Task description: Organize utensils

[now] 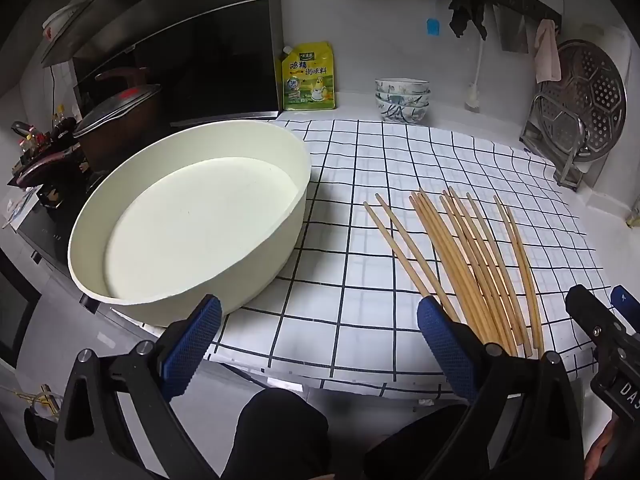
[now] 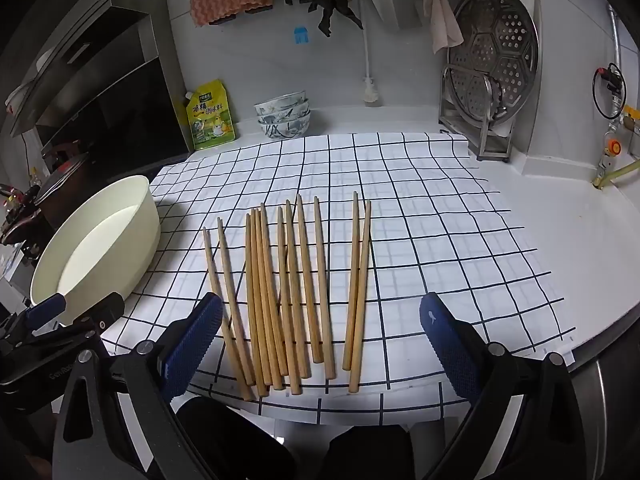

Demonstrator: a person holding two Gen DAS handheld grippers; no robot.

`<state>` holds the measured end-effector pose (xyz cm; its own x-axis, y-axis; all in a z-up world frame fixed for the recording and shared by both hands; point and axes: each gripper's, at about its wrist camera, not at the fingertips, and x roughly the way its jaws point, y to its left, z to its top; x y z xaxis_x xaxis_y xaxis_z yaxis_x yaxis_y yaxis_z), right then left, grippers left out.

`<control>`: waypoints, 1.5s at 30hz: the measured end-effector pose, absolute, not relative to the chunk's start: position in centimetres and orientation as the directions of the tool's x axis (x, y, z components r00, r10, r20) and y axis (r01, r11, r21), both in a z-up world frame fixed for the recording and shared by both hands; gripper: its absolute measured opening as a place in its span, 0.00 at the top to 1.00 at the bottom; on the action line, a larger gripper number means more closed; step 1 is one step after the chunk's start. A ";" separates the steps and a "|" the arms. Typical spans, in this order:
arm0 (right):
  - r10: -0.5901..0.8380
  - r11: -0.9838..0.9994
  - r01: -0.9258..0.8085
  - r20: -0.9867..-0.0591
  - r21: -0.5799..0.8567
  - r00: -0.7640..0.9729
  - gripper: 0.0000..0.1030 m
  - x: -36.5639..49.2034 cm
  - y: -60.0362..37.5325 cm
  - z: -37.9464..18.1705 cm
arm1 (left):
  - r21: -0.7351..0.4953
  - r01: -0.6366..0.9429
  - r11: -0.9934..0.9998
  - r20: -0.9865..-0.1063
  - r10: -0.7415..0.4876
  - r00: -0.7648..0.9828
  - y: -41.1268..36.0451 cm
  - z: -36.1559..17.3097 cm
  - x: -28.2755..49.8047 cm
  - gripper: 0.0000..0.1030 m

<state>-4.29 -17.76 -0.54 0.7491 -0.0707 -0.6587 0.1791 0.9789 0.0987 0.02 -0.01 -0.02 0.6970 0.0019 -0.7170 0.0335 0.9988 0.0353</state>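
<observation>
Right wrist view: wooden chopsticks (image 2: 280, 300) lay fanned on a checked cloth (image 2: 440, 220) over the worktop.
Both the right gripper (image 2: 321, 344) and left gripper (image 1: 319, 348) hovered with fingers spread, holding nothing, apparently ready to gather them toward the cream basin (image 1: 280, 148) alongside.

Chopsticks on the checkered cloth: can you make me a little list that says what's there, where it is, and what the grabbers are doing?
chopsticks: wooden, loose, lying side by side on the cloth
cloth: white, dark grid
basin: cream, empty, left of the chopsticks
left gripper: open, holding nothing
right gripper: open, near the chopsticks' ends
bowls: stacked by the wall
</observation>
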 end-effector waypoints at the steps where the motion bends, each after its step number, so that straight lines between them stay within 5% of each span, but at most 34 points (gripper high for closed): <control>1: -0.071 0.979 0.180 -0.660 0.099 0.748 0.08 -4.3 -17.8 -0.6 | 0.035 0.033 0.999 -0.718 0.002 0.696 0.0 0.0 0.0 0.06; 45: -0.070 0.980 0.175 -0.652 0.098 0.755 0.08 -4.6 -17.7 0.0 | 0.026 0.039 0.999 -0.710 -0.009 0.705 0.0 0.1 -0.1 0.06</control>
<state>-4.55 -17.65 -0.04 0.7554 -0.0697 -0.6516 0.1752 0.9796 0.0983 -0.10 0.01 0.10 0.7046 -0.0087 -0.7095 0.0385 0.9989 0.0261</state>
